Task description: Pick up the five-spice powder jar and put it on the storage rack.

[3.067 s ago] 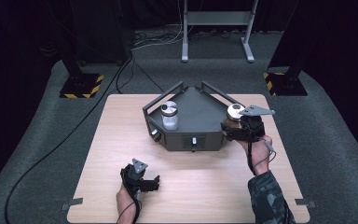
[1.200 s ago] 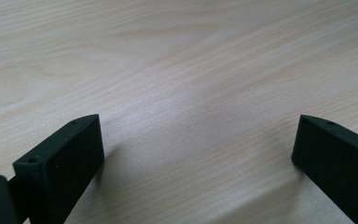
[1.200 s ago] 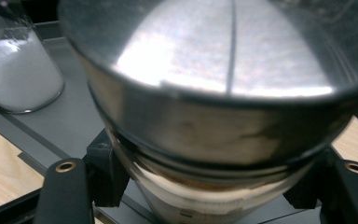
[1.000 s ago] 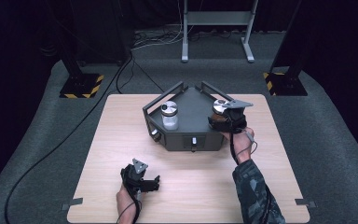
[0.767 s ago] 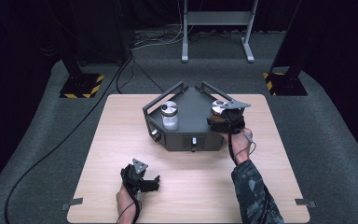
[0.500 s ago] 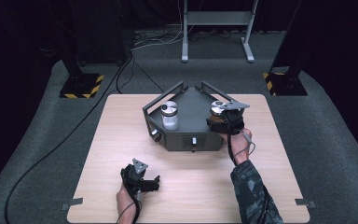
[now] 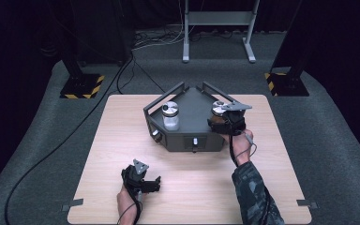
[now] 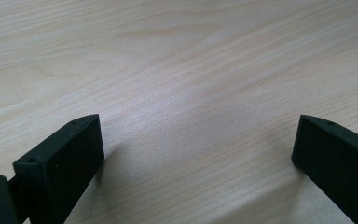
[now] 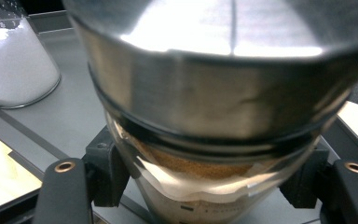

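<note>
A pale wooden table [image 7: 122, 140] stands on grey carpet [image 7: 37, 131] in a dark room. The right gripper [image 7: 225, 123] clamps a brown-filled jar [image 9: 205, 140] on the grey tray [image 7: 194, 126]; the left gripper [image 7: 140, 180] rests spread apart near the table's front edge.

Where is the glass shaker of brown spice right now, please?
The brown-spice glass shaker stands at the dark grey tray's right end in the high view, clamped by the right gripper.

Two black claws, left claw [image 7: 143, 180], right claw [image 7: 225, 118], grey three-cornered top plates, brass-ringed screw holes, trailing black cables, camouflage sleeve [image 7: 255, 197]
</note>
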`<state>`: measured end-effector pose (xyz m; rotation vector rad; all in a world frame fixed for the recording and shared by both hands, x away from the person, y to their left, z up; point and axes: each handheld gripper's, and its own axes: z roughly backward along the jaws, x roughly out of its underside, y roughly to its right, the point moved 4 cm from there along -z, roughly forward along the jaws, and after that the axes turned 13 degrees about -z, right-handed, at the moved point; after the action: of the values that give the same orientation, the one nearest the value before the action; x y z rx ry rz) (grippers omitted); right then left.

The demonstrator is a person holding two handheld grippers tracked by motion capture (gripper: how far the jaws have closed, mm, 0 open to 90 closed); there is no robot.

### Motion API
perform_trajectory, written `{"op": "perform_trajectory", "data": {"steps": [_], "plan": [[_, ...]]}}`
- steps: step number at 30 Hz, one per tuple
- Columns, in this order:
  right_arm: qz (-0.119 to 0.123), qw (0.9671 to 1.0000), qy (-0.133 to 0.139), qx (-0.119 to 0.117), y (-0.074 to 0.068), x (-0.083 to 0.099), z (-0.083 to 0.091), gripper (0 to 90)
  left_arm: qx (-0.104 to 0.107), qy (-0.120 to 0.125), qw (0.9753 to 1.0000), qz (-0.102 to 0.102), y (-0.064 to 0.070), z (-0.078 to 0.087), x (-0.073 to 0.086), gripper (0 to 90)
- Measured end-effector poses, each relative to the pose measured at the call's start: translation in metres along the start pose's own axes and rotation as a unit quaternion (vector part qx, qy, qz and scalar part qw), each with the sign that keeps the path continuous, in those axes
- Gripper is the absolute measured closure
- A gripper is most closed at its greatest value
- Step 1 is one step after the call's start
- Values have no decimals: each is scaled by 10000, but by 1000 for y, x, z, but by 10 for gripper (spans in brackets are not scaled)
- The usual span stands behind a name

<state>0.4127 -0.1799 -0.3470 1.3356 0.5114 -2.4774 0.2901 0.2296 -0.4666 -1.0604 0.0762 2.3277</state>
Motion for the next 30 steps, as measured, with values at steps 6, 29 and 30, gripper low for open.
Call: {"op": "perform_trajectory", "data": {"steps": [6,29,30], "plan": [[7,10000,-44,-1,0,-2,0,297,12,-3,10000,12,-1,0,0,18],[-39,9999,-2,105,-2,1,3,109,26,-11,10000,17,-1,0,0,18],[-38,9999,-5,111,-1,1,4,85,28,-11,10000,18,-1,0,0,18]]}}
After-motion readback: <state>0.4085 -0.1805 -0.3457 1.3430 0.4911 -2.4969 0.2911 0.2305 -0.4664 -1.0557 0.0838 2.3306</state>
